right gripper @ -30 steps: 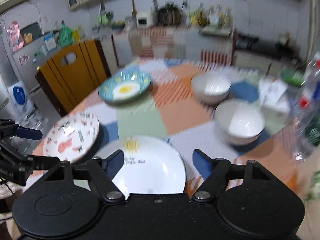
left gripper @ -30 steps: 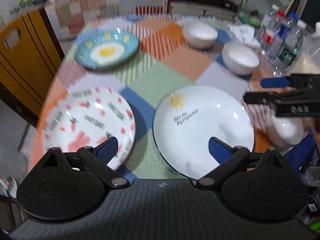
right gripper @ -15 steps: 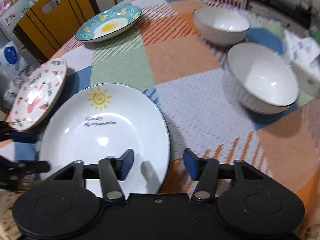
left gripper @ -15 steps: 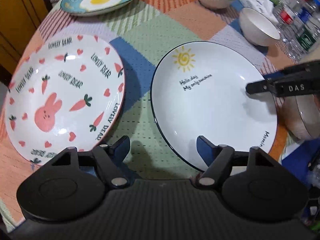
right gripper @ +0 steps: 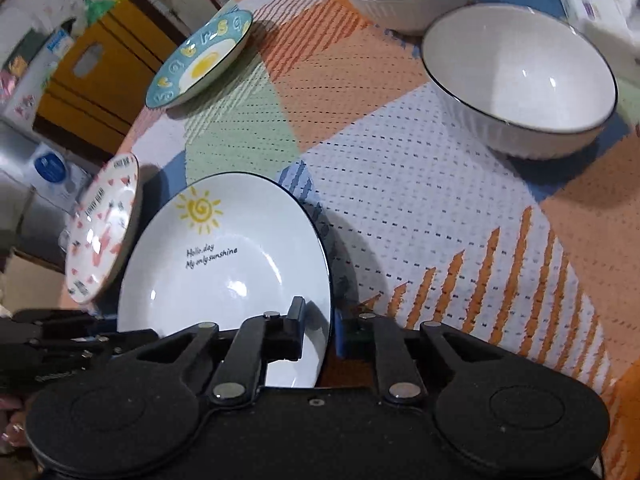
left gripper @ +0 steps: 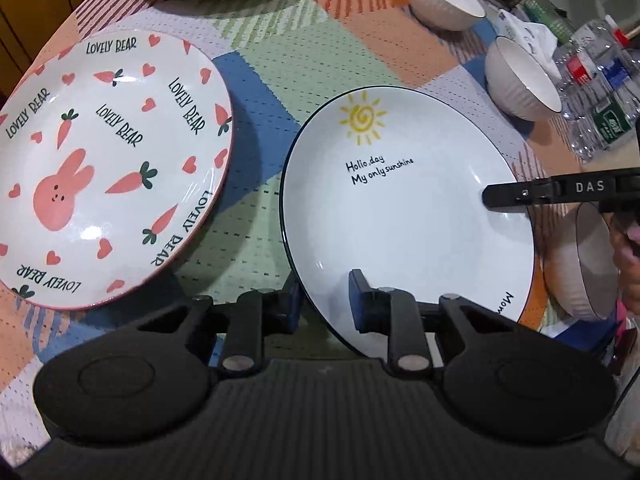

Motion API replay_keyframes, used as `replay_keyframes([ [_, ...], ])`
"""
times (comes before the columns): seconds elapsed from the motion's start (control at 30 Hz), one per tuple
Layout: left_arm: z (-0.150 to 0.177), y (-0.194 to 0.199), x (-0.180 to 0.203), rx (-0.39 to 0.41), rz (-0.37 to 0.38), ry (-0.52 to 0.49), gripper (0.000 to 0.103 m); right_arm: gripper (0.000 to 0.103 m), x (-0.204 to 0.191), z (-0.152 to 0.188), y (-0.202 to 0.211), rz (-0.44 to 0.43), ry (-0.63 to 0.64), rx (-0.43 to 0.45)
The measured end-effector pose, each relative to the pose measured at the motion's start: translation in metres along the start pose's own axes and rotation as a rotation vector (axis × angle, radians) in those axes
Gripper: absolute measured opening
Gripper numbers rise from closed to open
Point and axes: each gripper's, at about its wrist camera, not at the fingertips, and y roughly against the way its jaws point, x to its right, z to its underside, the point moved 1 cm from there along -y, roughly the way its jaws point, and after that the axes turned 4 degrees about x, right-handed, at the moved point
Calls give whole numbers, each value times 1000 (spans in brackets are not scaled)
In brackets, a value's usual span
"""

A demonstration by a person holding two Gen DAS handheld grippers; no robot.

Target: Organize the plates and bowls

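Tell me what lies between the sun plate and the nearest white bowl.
In the right wrist view, only bare patchwork tablecloth lies between the sun plate and the nearest white bowl; nothing stands there.

A patchwork tablecloth (right gripper: 400, 208) in orange, green, blue and white is covering the table. A yellow wooden cabinet (right gripper: 92, 76) is standing just beyond it, and plastic water bottles (left gripper: 600, 92) are crowding one edge.
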Motion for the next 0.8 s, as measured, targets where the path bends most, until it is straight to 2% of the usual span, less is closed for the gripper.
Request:
replay_keyframes([
  [0.2,-12,0,1,-35,-9,-3,24,16,-3,-1,-1,-3,-14,-1],
  [0.3,-27,10,1,8,-23,7,23,15,-6,-2,6,-15,5,22],
  [0.4,-50,12,4,43,-36,-39,24,16,-6,-6,15,-39,21,39],
  [0.57,-88,5,3,72,-33,-92,24,16,0,-21,27,-57,7,146],
  [0.67,-104,-5,0,79,-33,-114,24,16,0,-25,24,-48,7,163],
  [0.8,-125,-22,-7,74,-36,-96,25,16,2,-33,15,-52,6,182],
])
